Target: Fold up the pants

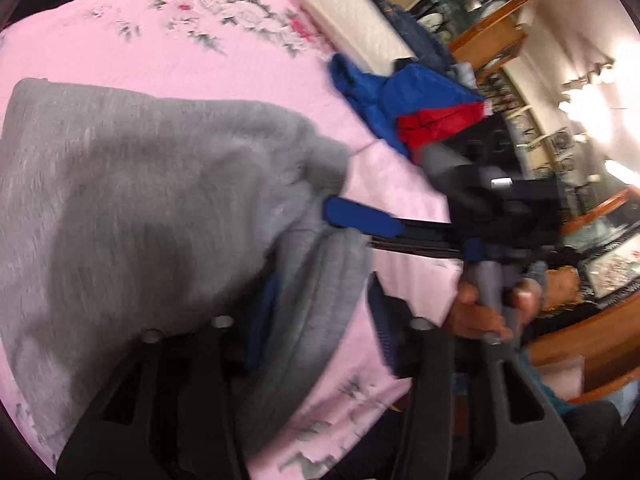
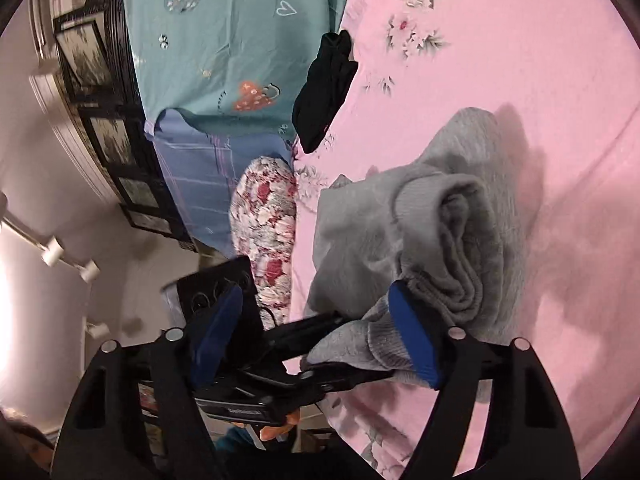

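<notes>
While bunched like this, cannot be creased cleanly. Find the gray sweatpants [image 2: 420, 208] heaped on the pink floral bedspread [image 2: 520, 60], well in from the bed's edges, ribbed cuff rolled on top. Left tongs [image 1: 320, 312]: spread wide, straddling a thick fold of the fabric, probably to catch several layers at once. Right tongs [image 2: 316, 292]: likewise released, one blue pad [image 2: 412, 340] touching the ribbed edge, the other well clear, seemingly lined up for a bite. Probably gathering an end before spreading flat. Keep clear of the black garment [image 2: 324, 92] and the blue-and-red jacket [image 1: 400, 100] lying nearer the bedspread's edges.
</notes>
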A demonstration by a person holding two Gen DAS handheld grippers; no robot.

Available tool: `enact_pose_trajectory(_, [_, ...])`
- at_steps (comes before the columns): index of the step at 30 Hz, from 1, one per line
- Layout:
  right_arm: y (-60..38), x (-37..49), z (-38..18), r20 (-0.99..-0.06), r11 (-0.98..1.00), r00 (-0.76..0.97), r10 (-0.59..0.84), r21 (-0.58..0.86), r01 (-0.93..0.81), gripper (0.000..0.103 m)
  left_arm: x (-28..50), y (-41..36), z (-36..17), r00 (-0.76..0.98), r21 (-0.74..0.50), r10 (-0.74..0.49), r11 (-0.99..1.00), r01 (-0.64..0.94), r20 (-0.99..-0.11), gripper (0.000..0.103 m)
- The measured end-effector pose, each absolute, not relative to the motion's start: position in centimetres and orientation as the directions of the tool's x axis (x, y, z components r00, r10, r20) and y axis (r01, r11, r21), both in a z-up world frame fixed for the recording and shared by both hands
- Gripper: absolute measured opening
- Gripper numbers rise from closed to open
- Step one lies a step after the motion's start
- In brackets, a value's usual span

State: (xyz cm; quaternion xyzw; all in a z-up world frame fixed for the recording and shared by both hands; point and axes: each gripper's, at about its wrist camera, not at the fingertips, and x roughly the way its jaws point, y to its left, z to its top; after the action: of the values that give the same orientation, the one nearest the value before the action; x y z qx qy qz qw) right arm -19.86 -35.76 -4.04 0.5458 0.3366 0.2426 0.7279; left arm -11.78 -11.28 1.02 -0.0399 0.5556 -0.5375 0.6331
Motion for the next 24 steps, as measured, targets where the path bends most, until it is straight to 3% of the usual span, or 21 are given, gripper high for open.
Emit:
enact_pose_trajectory(1, [-35.8,-19.9,-4.1,-0.230,0.296,0.657,0.718,0.955,0.012,0.073,-11.9,-10.3,2.0,-0.205,-0.681,-0.762,0.381,0.625,-0.614,0.083])
enact_pose_trajectory(5, [-35.6,-20.1,-4.1,-0.302,0.378,0.658,0.690,0.925,0.028,0.065,-12.6,-5.9,5.9,-0.101,-0.657,-0.827,0.359,0.663,-0.553,0.092])
enact_pose_trajectory(7, [-35.4,-20.9,-3.3,-0.371,0.462,0.640,0.673,0.886,0.027,0.064,-12.0,-3.2,6.9,0.007,-0.616,-0.825,0.428,0.661,-0.565,0.096])
enact_pose_trajectory(10, [-34.5,-22.5,-1.6,-0.482,0.593,0.624,0.615,0.804,0.036,0.065,-9.4,0.1,6.0,0.116,-0.628,-0.785,0.566,0.534,-0.609,0.097])
enact_pose_trajectory(11, [-34.4,-23.1,-0.2,-0.508,0.644,0.644,0.572,0.765,0.032,0.071,-8.8,1.0,5.4,0.145,-0.639,-0.780,0.590,0.493,-0.609,0.097])
enact_pose_trajectory(12, [-34.0,-23.5,1.0,-0.513,0.678,0.671,0.535,0.735,0.021,0.083,-8.2,1.6,4.8,0.167,-0.634,-0.760,0.624,0.456,-0.628,0.097])
enact_pose_trajectory(14, [-32.9,-24.3,3.8,-0.434,0.708,0.738,0.517,0.701,-0.084,0.091,-7.2,2.1,3.4,0.172,-0.622,-0.728,0.665,0.413,-0.664,0.097])
enact_pose_trajectory(17, [-30.6,-23.3,3.4,-0.403,0.675,0.689,0.602,0.718,-0.170,0.092,-6.6,2.7,1.3,0.152,-0.545,-0.634,0.745,0.386,-0.758,0.097])
enact_pose_trajectory(19, [-29.3,-21.7,-1.3,-0.591,0.739,0.564,0.577,0.672,-0.052,0.090,-6.0,3.3,0.4,0.137,-0.521,-0.602,0.766,0.376,-0.787,0.097])
enact_pose_trajectory(21, [-29.5,-22.7,-3.0,-0.605,0.765,0.570,0.555,0.640,-0.065,0.073,-5.9,3.9,0.1,0.144,-0.495,-0.580,0.780,0.383,-0.802,0.097])
enact_pose_trajectory(23, [-30.1,-23.6,-1.3,-0.614,0.760,0.550,0.566,0.647,-0.061,0.077,-5.6,4.9,0.1,0.144,-0.501,-0.592,0.768,0.399,-0.793,0.097])
enact_pose_trajectory(24, [-31.0,-24.4,-0.1,-0.570,0.731,0.584,0.578,0.680,-0.059,0.083,-5.4,4.8,0.0,0.134,-0.515,-0.606,0.755,0.406,-0.784,0.097])
